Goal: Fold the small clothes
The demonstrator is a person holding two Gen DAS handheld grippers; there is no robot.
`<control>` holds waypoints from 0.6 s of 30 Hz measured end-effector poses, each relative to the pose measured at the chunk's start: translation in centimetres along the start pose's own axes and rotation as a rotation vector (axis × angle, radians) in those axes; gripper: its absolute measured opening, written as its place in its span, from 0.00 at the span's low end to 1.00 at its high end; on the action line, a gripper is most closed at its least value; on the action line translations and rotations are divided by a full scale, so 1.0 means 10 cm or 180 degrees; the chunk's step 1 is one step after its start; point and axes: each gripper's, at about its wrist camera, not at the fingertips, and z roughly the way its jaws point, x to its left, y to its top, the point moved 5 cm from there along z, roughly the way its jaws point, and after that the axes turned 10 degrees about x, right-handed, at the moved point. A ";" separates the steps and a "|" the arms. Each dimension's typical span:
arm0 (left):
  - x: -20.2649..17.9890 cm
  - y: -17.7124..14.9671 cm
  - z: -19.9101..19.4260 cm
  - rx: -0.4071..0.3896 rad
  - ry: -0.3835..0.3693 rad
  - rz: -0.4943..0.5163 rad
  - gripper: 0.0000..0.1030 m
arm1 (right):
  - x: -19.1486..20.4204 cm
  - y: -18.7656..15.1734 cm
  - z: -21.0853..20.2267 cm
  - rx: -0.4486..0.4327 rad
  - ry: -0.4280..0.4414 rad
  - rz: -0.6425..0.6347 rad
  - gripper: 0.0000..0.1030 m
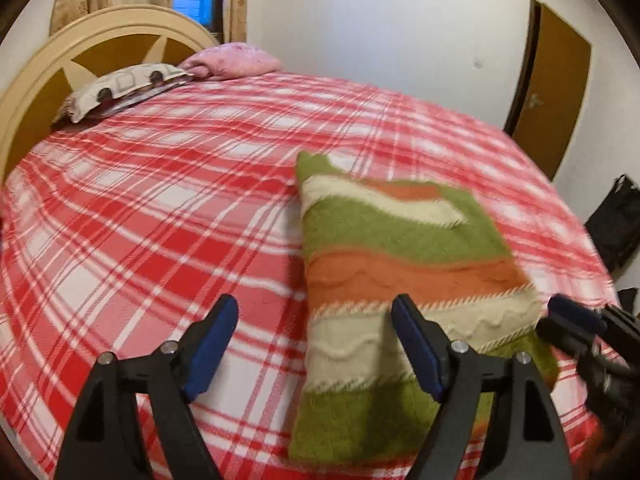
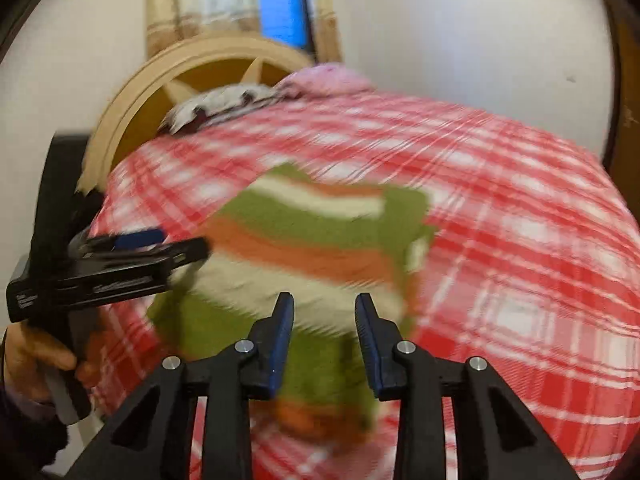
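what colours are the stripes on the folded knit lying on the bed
Green, orange and cream bands on the folded knit, clearest in the left wrist view.

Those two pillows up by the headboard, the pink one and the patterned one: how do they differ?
The pink pillow is one plain colour; the patterned pillow is pale with dark-outlined shapes. The pink pillow sits nearer the window and the corner of the wall; the patterned pillow lies further along the headboard, angled against it. Both rest at the head of the red plaid bedspread, side by side.
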 end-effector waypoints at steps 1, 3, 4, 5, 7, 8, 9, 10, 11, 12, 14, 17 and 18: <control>0.02 -0.02 0.03 0.0047 -0.0008 -0.0046 0.80 | 0.02 -0.06 0.07 0.0077 0.0033 0.0015 0.21; 0.08 -0.07 0.09 0.0102 -0.0080 -0.0195 0.82 | -0.01 -0.17 0.24 0.0274 0.0199 0.0187 0.21; 0.12 -0.08 0.12 0.0104 -0.0075 -0.0256 0.87 | -0.03 -0.22 0.35 0.0362 0.0306 0.0312 0.21; 0.19 -0.09 0.19 0.0156 -0.0034 -0.0333 0.90 | -0.03 -0.22 0.38 0.0338 0.0349 0.0357 0.21; 0.26 -0.10 0.27 0.0229 -0.0065 -0.0472 0.94 | 0.02 -0.19 0.43 0.0348 0.0361 0.0362 0.21; 0.30 -0.10 0.33 0.0258 -0.0115 -0.0542 0.95 | 0.04 -0.17 0.45 0.0361 0.0350 0.0369 0.21; 0.33 -0.09 0.38 0.0274 -0.0117 -0.0584 0.98 | 0.07 -0.13 0.50 0.0375 0.0323 0.0373 0.22; 0.36 -0.07 0.42 0.0264 -0.0090 -0.0585 1.00 | 0.09 -0.10 0.53 0.0374 0.0304 0.0357 0.22; 0.38 -0.03 0.46 0.0226 -0.0057 -0.0562 1.00 | 0.14 -0.08 0.56 0.0362 0.0305 0.0342 0.22; 0.38 -0.01 0.47 0.0213 -0.0045 -0.0554 1.00 | 0.15 -0.06 0.58 0.0339 0.0305 0.0336 0.23; 0.40 0.03 0.50 0.0228 -0.0050 -0.0566 1.00 | 0.17 -0.05 0.59 0.0283 0.0300 0.0361 0.23; 0.39 0.00 0.46 0.0275 -0.0075 -0.0577 1.00 | 0.17 -0.09 0.53 0.0262 0.0311 0.0352 0.23; 0.37 -0.03 0.42 0.0277 -0.0050 -0.0545 1.00 | 0.16 -0.11 0.51 0.0268 0.0304 0.0334 0.23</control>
